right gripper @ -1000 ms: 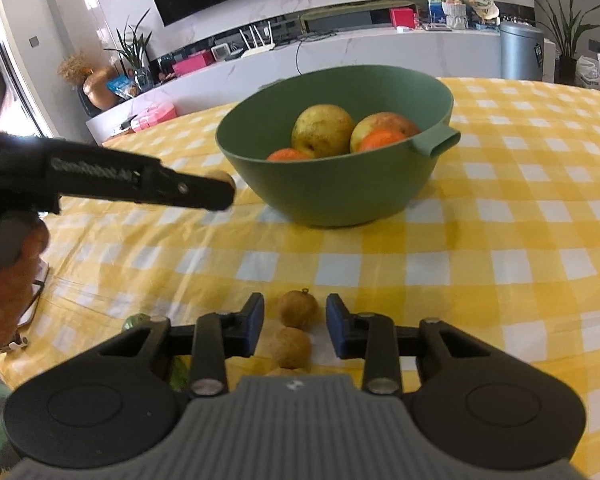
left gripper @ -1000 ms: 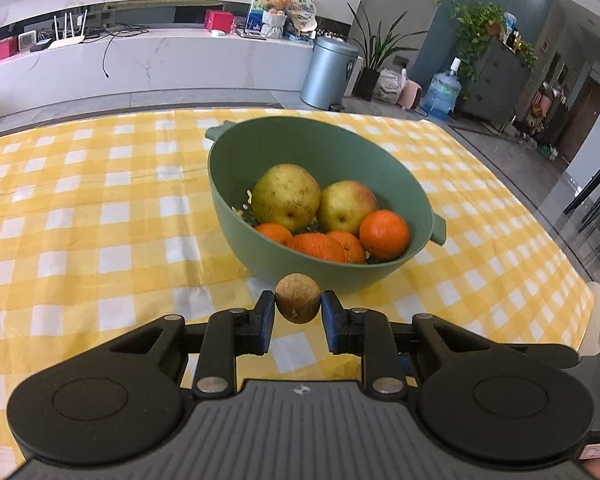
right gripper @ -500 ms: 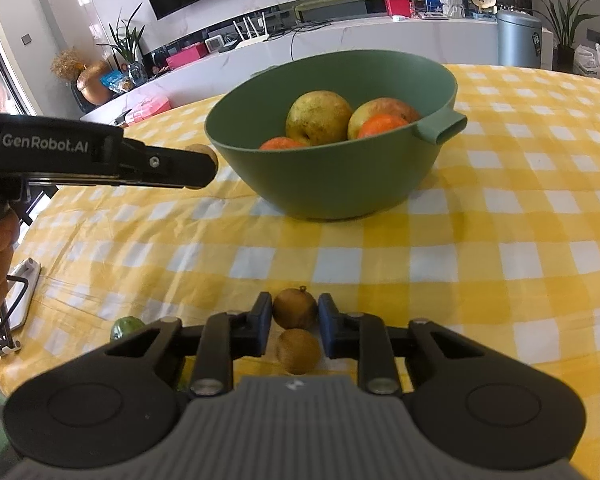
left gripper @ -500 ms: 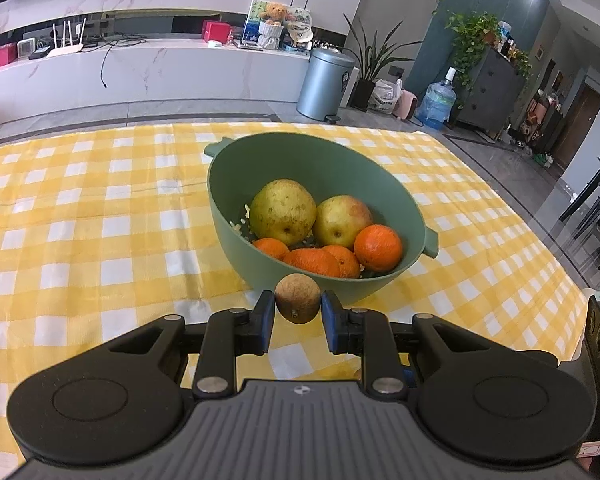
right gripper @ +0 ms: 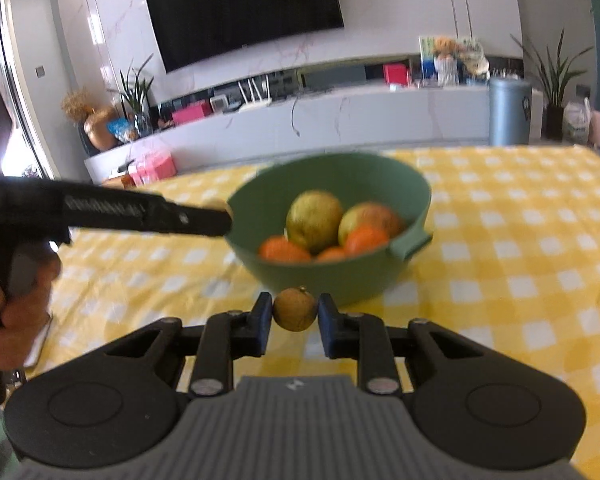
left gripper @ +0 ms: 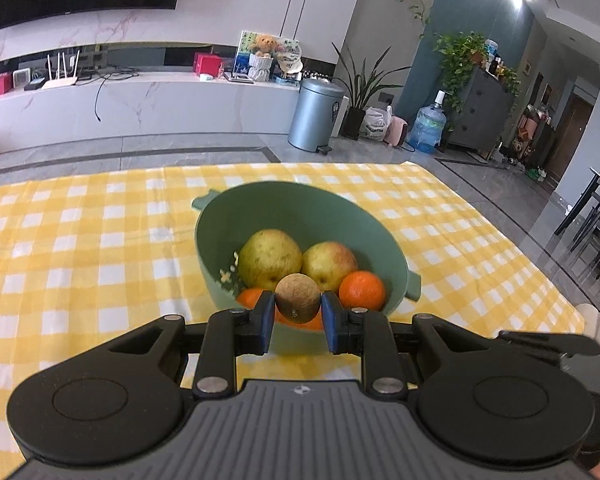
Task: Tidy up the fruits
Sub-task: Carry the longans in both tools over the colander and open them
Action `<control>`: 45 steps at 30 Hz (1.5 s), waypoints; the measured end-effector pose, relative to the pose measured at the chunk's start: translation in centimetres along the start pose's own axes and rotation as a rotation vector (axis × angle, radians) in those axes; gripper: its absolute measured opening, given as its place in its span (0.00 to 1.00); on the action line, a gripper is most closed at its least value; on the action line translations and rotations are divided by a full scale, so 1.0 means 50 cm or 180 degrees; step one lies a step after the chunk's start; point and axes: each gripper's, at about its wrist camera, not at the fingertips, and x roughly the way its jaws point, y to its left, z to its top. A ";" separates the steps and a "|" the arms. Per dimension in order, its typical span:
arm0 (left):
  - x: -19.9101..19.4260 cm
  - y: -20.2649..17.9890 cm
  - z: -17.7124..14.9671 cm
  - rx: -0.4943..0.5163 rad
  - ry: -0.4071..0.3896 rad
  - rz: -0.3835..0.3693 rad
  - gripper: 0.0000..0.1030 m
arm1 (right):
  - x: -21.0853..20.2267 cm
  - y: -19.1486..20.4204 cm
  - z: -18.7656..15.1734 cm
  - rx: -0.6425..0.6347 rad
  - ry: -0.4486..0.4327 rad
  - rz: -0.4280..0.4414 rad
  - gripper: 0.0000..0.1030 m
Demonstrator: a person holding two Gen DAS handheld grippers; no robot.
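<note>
A green bowl (left gripper: 260,208) stands on the yellow checked tablecloth (left gripper: 80,248), with two pears (left gripper: 269,258) and several oranges (left gripper: 362,290) in it. My left gripper (left gripper: 297,316) is shut on a small brown round fruit (left gripper: 297,298), held just above the bowl's near rim. In the right wrist view the same bowl (right gripper: 328,276) shows blurred. My right gripper (right gripper: 292,320) is shut on another small brown fruit (right gripper: 295,309), lifted off the cloth in front of the bowl. The left gripper (right gripper: 216,216) reaches in from the left to the bowl's rim, a hand (right gripper: 16,308) around its handle.
A flat white object (right gripper: 40,348) lies by the table's left edge under the hand. Beyond the table are a white media counter (left gripper: 140,112), a grey bin (left gripper: 320,116), a water jug (left gripper: 428,128) and dark chairs (left gripper: 596,216) at the right.
My right gripper closed on the farther brown fruit and lifted it off the cloth; the second fruit beneath has left view. My left gripper carried its fruit up and forward to the bowl's rim.
</note>
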 end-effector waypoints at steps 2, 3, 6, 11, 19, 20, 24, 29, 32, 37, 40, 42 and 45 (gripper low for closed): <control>0.006 -0.004 0.010 0.0032 -0.0043 0.0038 0.27 | -0.004 0.001 0.017 -0.0039 -0.0068 -0.0022 0.20; 0.010 -0.005 0.017 0.0031 -0.0070 0.0054 0.27 | -0.004 0.000 0.026 -0.0058 -0.0093 -0.0030 0.20; 0.018 -0.004 0.032 -0.0020 -0.0144 0.0034 0.27 | 0.004 -0.002 0.053 -0.0119 -0.0142 -0.0085 0.20; 0.039 -0.003 0.038 0.0002 -0.0214 0.0175 0.27 | 0.030 -0.007 0.089 -0.0213 -0.0169 -0.0171 0.20; 0.071 0.012 0.034 -0.0027 -0.0195 0.0331 0.27 | 0.099 -0.010 0.107 -0.0369 -0.0028 -0.0274 0.20; 0.076 0.011 0.033 -0.0016 -0.0175 0.0346 0.27 | 0.108 -0.009 0.109 -0.0390 -0.0002 -0.0280 0.20; 0.089 0.005 0.028 0.0069 -0.0120 0.0409 0.27 | 0.139 -0.005 0.106 -0.0485 0.0096 -0.0279 0.20; 0.104 0.013 0.022 0.0074 -0.0032 0.0478 0.27 | 0.166 0.003 0.110 -0.0588 0.0167 -0.0241 0.20; 0.110 0.015 0.019 0.0077 0.0043 0.0520 0.27 | 0.177 0.005 0.111 -0.0615 0.0206 -0.0227 0.20; 0.113 0.014 0.016 0.0109 0.0099 0.0533 0.27 | 0.183 0.006 0.105 -0.0616 0.0263 -0.0227 0.20; 0.115 0.012 0.016 0.0133 0.0115 0.0533 0.27 | 0.187 0.007 0.102 -0.0617 0.0292 -0.0227 0.20; 0.115 0.012 0.015 0.0129 0.0118 0.0522 0.27 | 0.187 0.009 0.100 -0.0640 0.0297 -0.0236 0.20; 0.114 0.014 0.014 0.0117 0.0096 0.0512 0.27 | 0.185 0.012 0.101 -0.0658 0.0302 -0.0247 0.20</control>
